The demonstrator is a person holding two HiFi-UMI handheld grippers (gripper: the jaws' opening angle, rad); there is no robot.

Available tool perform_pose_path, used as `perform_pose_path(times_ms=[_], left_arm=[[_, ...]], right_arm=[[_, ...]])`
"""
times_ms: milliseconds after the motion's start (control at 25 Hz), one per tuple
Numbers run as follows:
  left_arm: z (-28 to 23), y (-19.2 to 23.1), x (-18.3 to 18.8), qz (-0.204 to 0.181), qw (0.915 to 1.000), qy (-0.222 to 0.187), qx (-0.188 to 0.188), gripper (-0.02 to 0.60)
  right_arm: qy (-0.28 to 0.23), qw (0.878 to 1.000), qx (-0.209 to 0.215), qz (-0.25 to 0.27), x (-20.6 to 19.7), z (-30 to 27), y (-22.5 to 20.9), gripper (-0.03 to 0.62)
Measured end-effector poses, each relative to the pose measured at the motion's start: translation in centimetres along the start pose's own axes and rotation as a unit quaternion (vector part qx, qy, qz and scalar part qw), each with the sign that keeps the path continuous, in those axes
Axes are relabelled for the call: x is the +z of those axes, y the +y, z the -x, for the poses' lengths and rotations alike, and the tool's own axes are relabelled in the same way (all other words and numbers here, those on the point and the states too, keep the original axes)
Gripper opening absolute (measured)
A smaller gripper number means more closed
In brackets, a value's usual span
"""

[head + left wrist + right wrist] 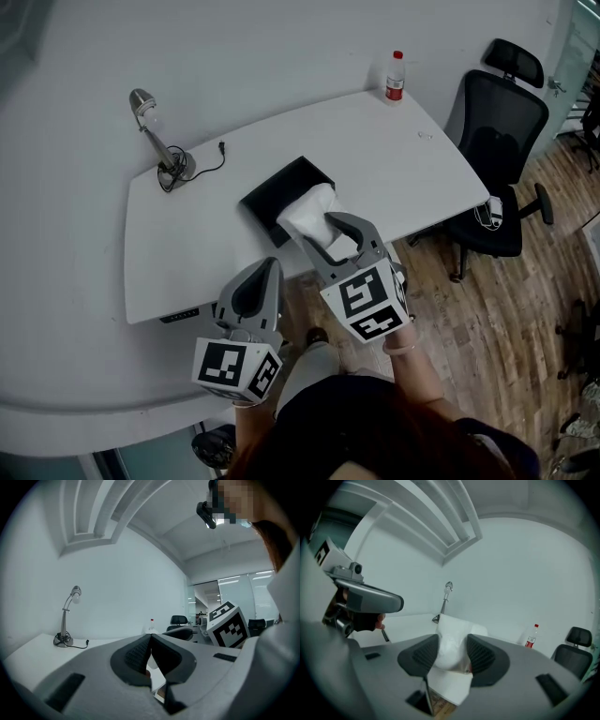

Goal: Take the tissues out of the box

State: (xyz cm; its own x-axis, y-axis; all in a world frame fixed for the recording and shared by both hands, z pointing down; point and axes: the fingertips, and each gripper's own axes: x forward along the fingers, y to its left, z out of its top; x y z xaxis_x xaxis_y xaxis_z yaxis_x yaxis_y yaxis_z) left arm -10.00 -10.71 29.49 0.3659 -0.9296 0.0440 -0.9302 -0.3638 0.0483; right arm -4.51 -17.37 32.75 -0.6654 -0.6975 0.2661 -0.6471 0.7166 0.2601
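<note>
The right tool (452, 649) pinches the white tissues (307, 212) at the near end of the black box (279, 190) mid-desk (187, 246), the left tool (150, 638) idles pressed together lower left, so the pull-out seems under way, and drawing them clear likely comes next.

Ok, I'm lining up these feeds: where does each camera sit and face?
Head view: on the head, facing steeply down; table, left gripper, right gripper, forearm.
Left gripper view: on that gripper, level across the table; own shut fingers.
Right gripper view: on that gripper, toward the wall; own fingers clamp tissue.
Shared: lamp, bottle.
</note>
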Motion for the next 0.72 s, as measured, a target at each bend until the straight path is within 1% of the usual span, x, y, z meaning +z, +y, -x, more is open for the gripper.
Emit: perform_pose_path(times_ms=[520,720], left_arm=[[2.8,-3.0,0.0,-0.009,1.0000,0.001,0.004,0.021],[3.9,-4.4,0.0,-0.012,0.9999,0.002,0.002,0.021]], right_arm=[[-0.021,1.000,-0.005,-0.002,0.0,4.3,1.0,0.201],[-0.033,0.999,0.000,-0.009,0.2,6.2,1.9,0.201]])
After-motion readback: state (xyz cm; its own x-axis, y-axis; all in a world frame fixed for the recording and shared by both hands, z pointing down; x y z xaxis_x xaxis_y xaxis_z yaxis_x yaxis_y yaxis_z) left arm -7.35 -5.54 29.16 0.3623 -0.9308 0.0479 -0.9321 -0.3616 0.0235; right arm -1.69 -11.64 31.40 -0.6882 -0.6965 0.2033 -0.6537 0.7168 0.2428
